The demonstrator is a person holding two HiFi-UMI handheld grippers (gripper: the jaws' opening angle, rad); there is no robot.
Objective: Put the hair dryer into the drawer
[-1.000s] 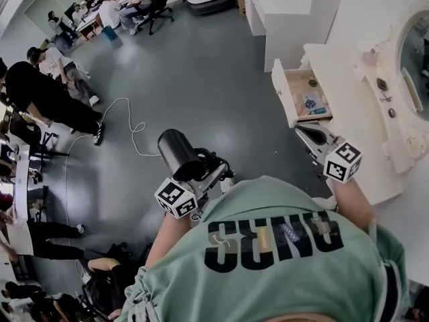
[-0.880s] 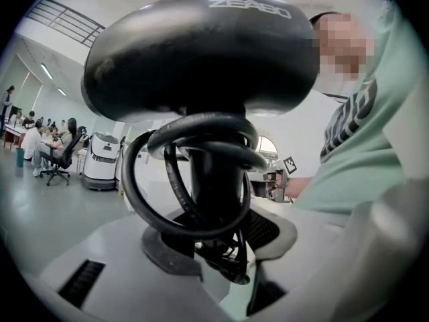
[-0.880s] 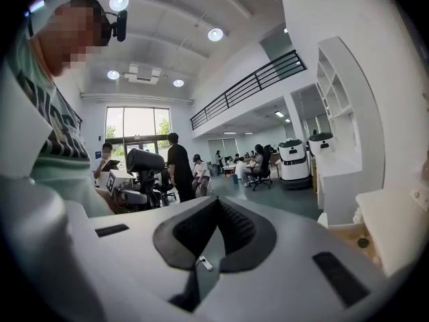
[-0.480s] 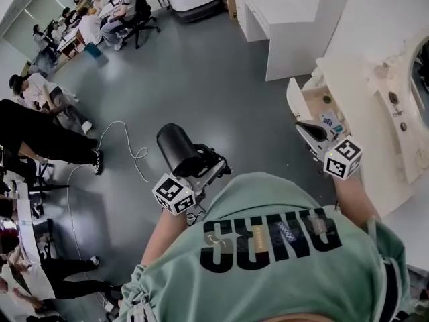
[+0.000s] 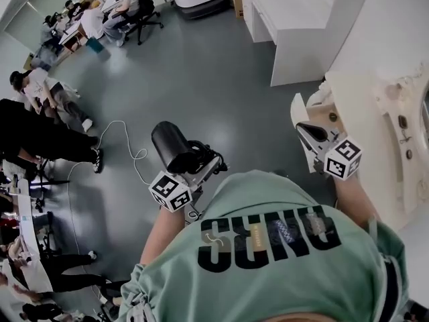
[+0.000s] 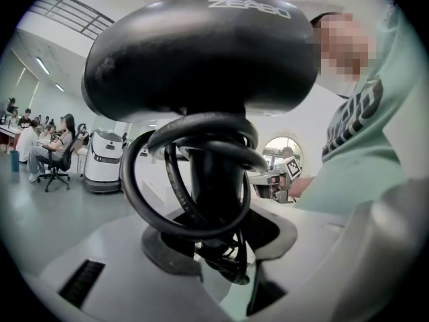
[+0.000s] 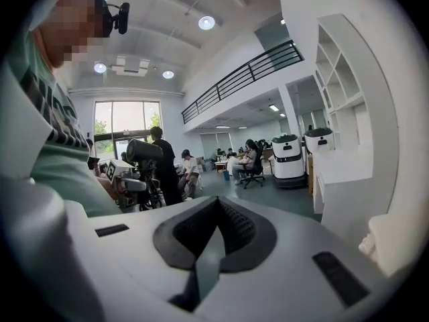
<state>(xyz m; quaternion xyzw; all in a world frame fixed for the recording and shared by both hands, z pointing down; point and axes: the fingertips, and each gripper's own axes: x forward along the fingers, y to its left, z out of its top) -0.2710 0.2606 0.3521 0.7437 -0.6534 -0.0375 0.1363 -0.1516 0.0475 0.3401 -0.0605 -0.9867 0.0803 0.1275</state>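
- Head view: the dryer (image 5: 172, 146) sat in the left tongs (image 5: 201, 161), out over the floor (image 5: 221, 79) and well apart from the drawer (image 5: 299, 113). The drawer stood open at the desk (image 5: 365, 106) on the right. The pickup looked done; carrying the dryer across, lowering it in and letting go were left. The right tongs (image 5: 305, 131) pointed toward the drawer, just beside it.
- Left gripper view: the tongs clamped the dryer low on its handle (image 6: 216, 180), with the barrel (image 6: 201, 52) lying across the top. The dryer was black and matt, with a rounded barrel bearing a pale brand mark. Its cord (image 6: 175, 200) was wound round the handle in loose loops that might snag on the drawer's edge.
- Right gripper view: these tongs were closed together with nothing between them. The dryer showed small and far off at the left.
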